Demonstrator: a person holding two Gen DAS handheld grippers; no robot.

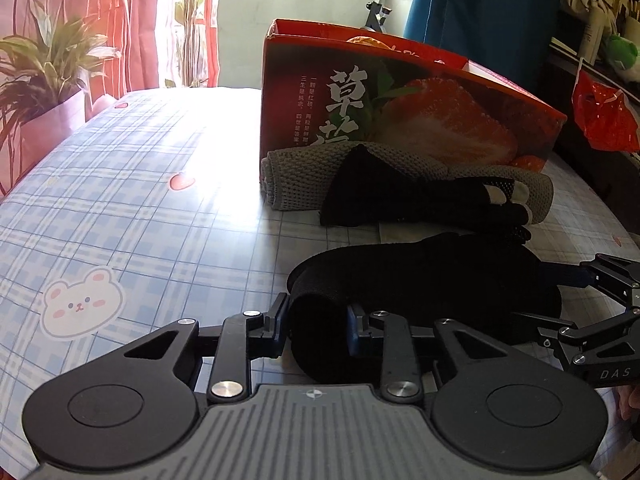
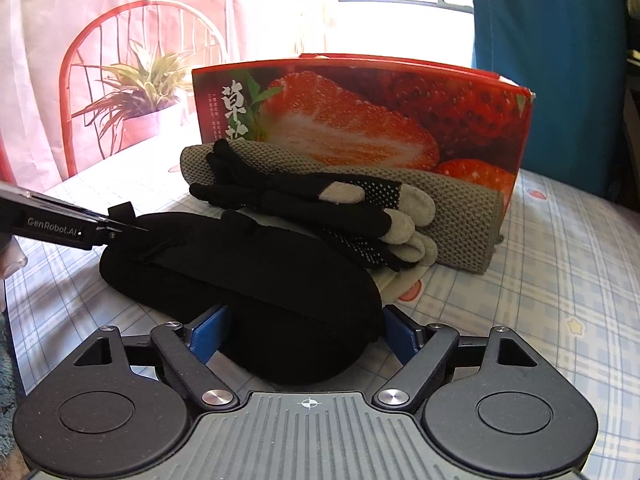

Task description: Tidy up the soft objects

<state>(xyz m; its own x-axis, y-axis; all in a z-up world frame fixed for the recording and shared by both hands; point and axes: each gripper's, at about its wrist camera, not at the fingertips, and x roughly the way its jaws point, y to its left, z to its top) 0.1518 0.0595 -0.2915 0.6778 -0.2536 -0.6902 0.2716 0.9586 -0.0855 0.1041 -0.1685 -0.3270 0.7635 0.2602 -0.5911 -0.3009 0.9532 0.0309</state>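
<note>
Before the strawberry box (image 2: 360,120), the left gripper (image 1: 316,328) is pinching the black eye mask (image 2: 248,276); the right gripper (image 2: 306,332) is bracketing its other end, contact unclear. Only the left view is showing fruit inside the box.

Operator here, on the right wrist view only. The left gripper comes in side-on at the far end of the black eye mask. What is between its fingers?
Observer: In the left wrist view, the left gripper has the narrow strap end of the black eye mask filling the gap between its blue pads.
Operator: Is the strawberry box empty? I see only its front.
Observer: No. From the left wrist, an orange thing shows above the rim, too hidden to name.
</note>
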